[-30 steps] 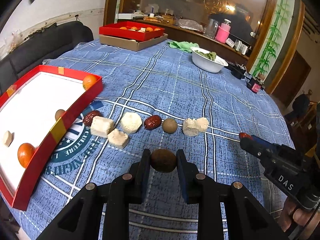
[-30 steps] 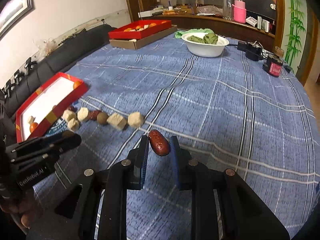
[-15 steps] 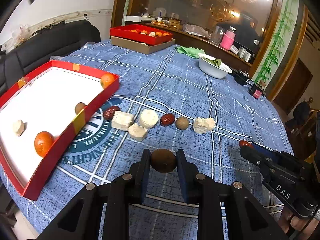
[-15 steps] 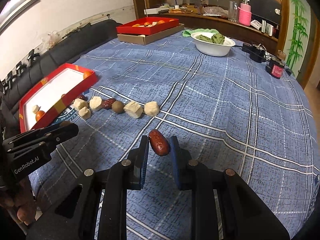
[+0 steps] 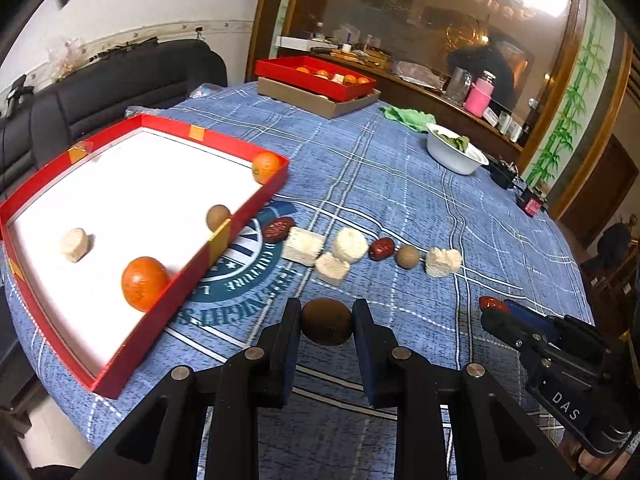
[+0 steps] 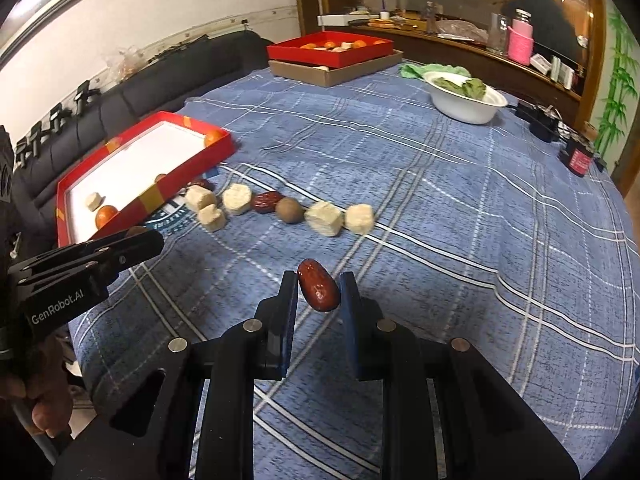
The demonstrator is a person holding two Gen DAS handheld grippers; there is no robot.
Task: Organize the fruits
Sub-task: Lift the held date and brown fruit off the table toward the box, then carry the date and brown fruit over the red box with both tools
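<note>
Left claw [image 5: 326,322] gripping brown fruit [image 5: 327,321], beside red tray [image 5: 224,236] edge.

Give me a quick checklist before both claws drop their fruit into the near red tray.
1. Left claw holds the brown round fruit between both fingers: ok.
2. Right claw holds the red date: ok, though it sits tilted.
3. Near red tray has bare white floor for more fruit: ok.
4. Left claw over the tray: not ok, it is above the tablecloth, right of the tray wall.
5. Right claw over the tray: not ok, it is farther right than the left one.
6. Whether each grip is firm: cannot tell.
</note>
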